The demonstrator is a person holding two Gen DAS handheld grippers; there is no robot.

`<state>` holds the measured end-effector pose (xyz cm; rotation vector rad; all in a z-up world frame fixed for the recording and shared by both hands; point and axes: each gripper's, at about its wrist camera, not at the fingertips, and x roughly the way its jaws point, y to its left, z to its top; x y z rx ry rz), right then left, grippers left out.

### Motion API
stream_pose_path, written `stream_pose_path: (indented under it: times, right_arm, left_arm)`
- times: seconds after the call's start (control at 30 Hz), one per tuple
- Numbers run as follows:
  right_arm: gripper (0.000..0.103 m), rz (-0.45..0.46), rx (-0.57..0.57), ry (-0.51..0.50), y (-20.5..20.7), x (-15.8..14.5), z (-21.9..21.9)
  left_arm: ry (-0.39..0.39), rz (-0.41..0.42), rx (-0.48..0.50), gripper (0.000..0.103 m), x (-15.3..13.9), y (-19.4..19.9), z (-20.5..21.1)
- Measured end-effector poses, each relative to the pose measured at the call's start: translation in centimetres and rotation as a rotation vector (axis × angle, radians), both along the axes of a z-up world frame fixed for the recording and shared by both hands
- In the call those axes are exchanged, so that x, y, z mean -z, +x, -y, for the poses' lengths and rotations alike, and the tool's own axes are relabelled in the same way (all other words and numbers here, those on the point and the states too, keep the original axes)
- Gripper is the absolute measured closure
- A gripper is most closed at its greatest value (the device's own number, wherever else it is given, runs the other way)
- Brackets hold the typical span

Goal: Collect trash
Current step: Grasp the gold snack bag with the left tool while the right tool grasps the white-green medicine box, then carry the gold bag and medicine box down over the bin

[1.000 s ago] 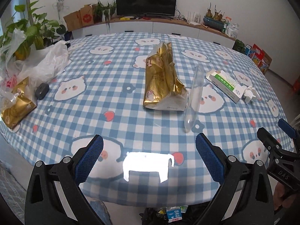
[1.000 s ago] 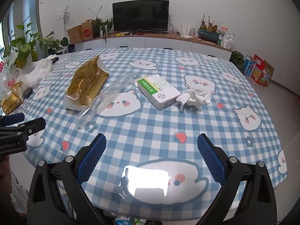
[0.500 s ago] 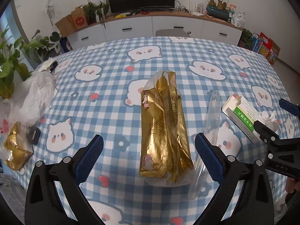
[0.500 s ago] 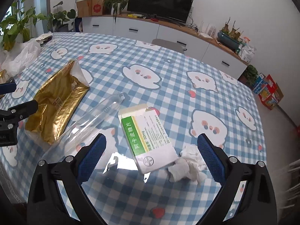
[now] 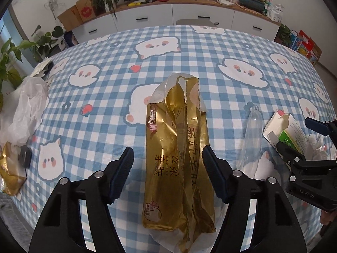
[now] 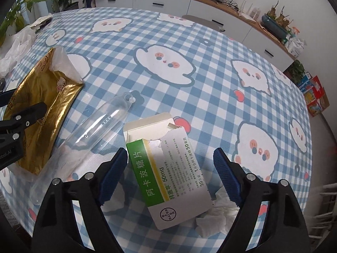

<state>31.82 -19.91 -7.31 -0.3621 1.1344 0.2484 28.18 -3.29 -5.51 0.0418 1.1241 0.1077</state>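
A gold foil wrapper [image 5: 179, 160] lies lengthwise on the checked tablecloth, and my open left gripper [image 5: 167, 162] straddles its middle without touching it. The wrapper also shows at the left of the right wrist view [image 6: 40, 109]. A white and green medicine box [image 6: 170, 175] with a torn flap lies between the open jaws of my right gripper [image 6: 170, 164]. A clear plastic tube [image 6: 88, 139] lies between wrapper and box. A crumpled tissue [image 6: 217, 215] lies by the box's near end.
A white plastic bag [image 5: 27, 109], a small dark object [image 5: 24, 158] and another gold wrapper [image 5: 10, 175] sit at the table's left edge. Potted plants stand beyond that edge. A cabinet with a TV lines the far wall.
Both grippers have moved forward and down over the table. The left one now straddles the gold wrapper, the right one straddles the medicine box. Both stay open.
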Motion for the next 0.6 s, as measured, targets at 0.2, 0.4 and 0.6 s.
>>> stream_pose_path:
  times: [0.2, 0.4, 0.6]
  right_arm:
    - [0.039, -0.006, 0.000, 0.019, 0.0, 0.1, -0.1]
    - [0.040, 0.018, 0.030, 0.047, 0.1, -0.8, 0.0]
    - [0.040, 0.058, 0.071, 0.083, -0.3, -2.5, 0.2]
  left_arm:
    - [0.025, 0.002, 0.000, 0.058, 0.2, -0.1, 0.0]
    - [0.037, -0.013, 0.027, 0.093, 0.4, -0.2, 0.1]
    - [0.031, 0.005, 0.030, 0.098, -0.8, -1.0, -0.2]
